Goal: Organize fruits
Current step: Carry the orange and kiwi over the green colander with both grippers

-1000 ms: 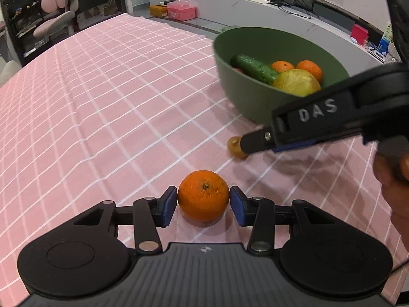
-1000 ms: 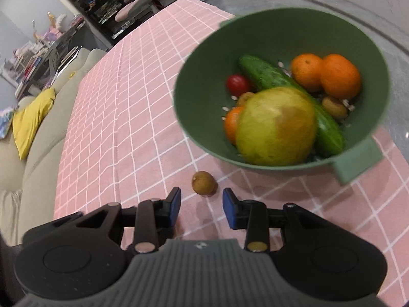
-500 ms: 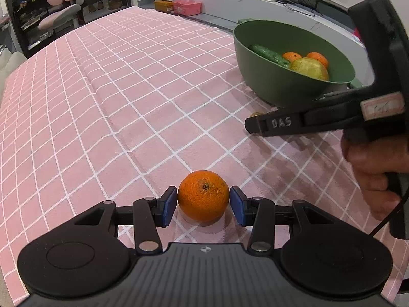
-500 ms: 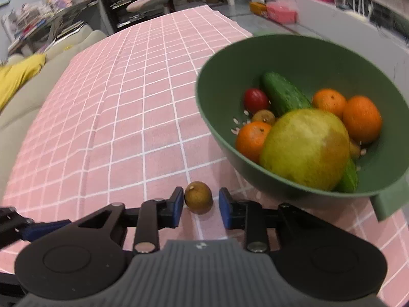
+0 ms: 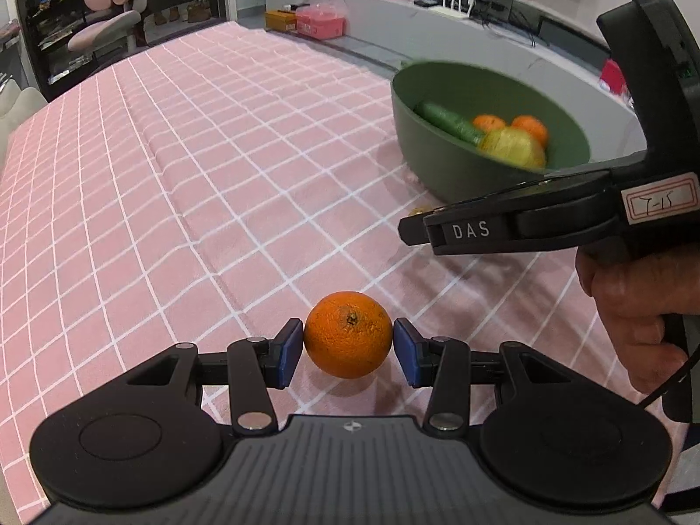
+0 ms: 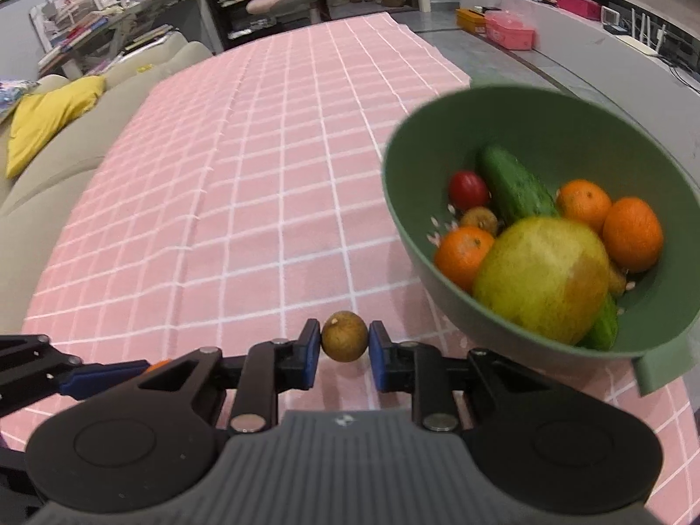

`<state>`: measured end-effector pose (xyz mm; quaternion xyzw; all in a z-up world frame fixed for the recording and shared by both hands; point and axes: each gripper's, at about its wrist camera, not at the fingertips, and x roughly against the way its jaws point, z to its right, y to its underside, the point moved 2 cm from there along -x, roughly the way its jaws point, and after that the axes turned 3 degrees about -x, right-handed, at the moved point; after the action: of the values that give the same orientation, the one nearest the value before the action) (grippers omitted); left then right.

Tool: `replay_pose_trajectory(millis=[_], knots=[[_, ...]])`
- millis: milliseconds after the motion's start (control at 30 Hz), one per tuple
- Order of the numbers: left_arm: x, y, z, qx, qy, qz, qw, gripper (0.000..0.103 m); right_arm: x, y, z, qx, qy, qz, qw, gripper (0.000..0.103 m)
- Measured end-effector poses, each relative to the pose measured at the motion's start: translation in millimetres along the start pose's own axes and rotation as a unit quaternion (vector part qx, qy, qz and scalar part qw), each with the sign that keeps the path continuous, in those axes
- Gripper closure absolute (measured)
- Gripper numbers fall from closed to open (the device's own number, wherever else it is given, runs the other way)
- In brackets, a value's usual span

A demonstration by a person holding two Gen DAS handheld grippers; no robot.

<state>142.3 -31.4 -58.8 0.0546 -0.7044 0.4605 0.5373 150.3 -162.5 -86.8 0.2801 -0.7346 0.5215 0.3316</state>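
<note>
Pink checked cloth (image 5: 218, 201), round dimpled orange (image 5: 348, 333), small brown fruit (image 6: 344, 335)

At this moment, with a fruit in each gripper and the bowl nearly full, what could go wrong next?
1. The right gripper pinches the small round brown fruit only at its sides; it might pop out on the way.
2. The green bowl already holds a large yellow-green fruit, a cucumber and oranges, so a dropped fruit could bounce or roll out.
3. The left gripper with its orange is close to the right one; both heading for the bowl could collide.
</note>
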Motion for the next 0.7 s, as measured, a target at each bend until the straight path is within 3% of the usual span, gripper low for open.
replay_pose_trajectory(millis=[200,467,700], knots=[[24,-23,9,0.019,-0.006,0.03,0.9993,0.052,28,-30,0,0.011,-0.027,0.018,0.999,0.083],[42,-70,30,0.012,-0.022,0.056,0.9981,0.052,74,-74,14,0.091,-0.081,0.032,0.992,0.083],[46,-124,55,0.008,-0.046,0.074,0.9962,0.052,93,-109,46,0.068,-0.092,0.051,0.992,0.083]])
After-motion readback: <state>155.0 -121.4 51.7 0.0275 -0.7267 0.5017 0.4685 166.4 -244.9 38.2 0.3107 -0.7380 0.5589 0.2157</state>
